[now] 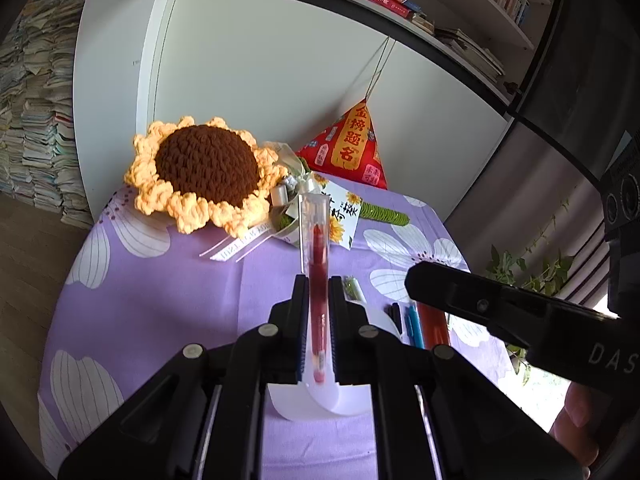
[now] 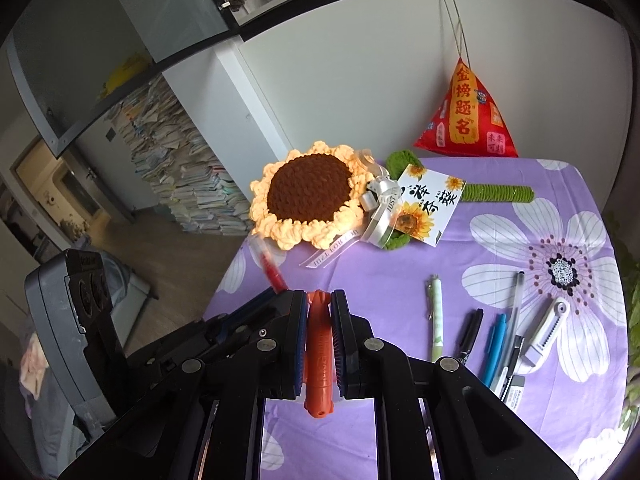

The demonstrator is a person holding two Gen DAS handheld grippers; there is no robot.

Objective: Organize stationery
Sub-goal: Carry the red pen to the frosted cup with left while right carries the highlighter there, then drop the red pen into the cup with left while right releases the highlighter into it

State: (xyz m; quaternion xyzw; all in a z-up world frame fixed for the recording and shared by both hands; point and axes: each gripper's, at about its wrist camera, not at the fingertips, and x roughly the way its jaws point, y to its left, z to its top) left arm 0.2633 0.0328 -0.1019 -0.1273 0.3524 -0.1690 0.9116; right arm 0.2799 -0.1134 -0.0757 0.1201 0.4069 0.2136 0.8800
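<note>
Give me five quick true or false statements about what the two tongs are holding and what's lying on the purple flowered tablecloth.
1. The left tongs are shut on a red pen with a clear cap. True.
2. The right tongs are open, with nothing between them. False: they are shut on an orange plastic marker.
3. The crocheted sunflower with a brown centre lies on the purple flowered tablecloth. True.
4. The red triangular pouch with yellow lettering lies among the loose pens. False: it sits at the table's far edge by the wall, hanging from strings.
5. The white utility knife stands upright. False: it lies flat beside the pens.
</note>
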